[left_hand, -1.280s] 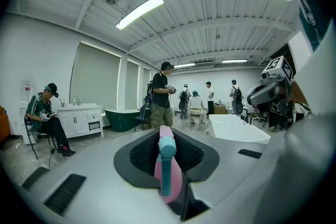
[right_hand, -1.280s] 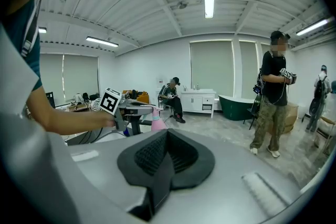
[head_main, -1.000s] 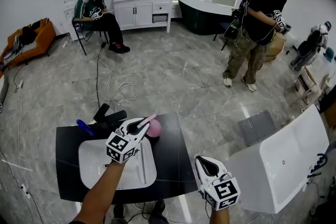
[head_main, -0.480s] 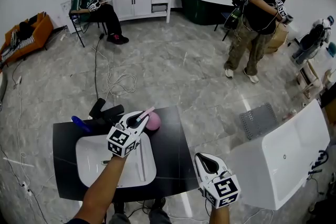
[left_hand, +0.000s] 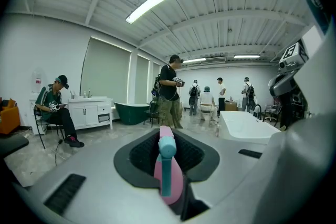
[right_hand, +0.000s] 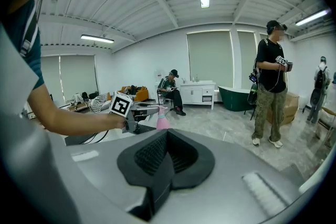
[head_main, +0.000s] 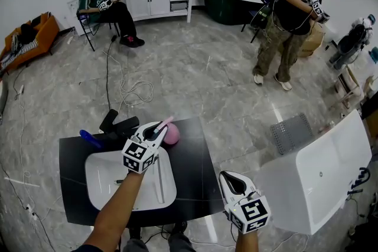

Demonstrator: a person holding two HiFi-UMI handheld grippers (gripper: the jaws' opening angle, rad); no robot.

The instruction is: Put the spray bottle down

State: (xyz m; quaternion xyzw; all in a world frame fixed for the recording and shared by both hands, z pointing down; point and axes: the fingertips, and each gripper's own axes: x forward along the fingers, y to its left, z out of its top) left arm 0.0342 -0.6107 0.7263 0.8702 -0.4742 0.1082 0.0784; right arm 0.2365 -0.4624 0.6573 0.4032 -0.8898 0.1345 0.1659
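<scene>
Sitting between the left gripper's [head_main: 159, 130] jaws, the pink spray bottle [left_hand: 169, 180] is clamped from both sides, its pale blue trigger part on the near side of the pads. Under those jaws lies the black tabletop [head_main: 195, 169]; whether the bottle's base touches it cannot be told. A white sink [head_main: 100, 185] is set into the tabletop just behind the jaws, beneath the gripper's body. The right gripper [right_hand: 165, 138] is held near the tabletop's corner, jaws closed together with nothing between them; the bottle shows ahead of them to the left, and a white bathtub [head_main: 316, 177] stands to their right.
</scene>
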